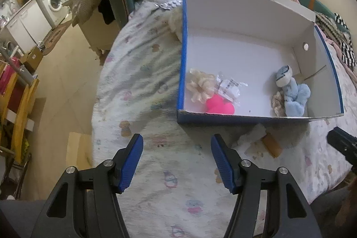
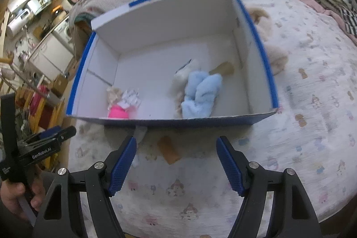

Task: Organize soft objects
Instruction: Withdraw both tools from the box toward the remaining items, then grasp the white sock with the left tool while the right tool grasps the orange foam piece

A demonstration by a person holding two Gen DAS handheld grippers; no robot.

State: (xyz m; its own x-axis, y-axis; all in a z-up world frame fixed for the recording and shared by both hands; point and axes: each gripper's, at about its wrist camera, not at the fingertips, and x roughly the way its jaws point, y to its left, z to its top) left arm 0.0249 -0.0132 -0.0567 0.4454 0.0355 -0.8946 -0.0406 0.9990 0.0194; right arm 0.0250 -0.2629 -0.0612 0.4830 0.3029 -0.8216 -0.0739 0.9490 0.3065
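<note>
A: Which markings are legible?

B: One only. "GenRobot.AI" in white letters on the black body of the left tool (image 2: 48, 137), seen in the right wrist view.

A: The white tag (image 1: 229, 85) in the box (image 1: 245, 21)?

B: It carries dark print like a barcode, too small to read. The washer (image 1: 53, 2) panel is also unreadable.

the cardboard box (image 1: 245, 50) is matt white inside with a blue outer skin. the light blue scrunchie (image 1: 295, 99) looks fluffy, like plush cloth. the pink sponge (image 1: 219, 106) looks smooth and matt. the bedsheet (image 2: 312, 115) is soft printed cloth. gripper pads (image 2: 121, 167) are ribbed blue plastic on black frames with shiny metal pins.
</note>
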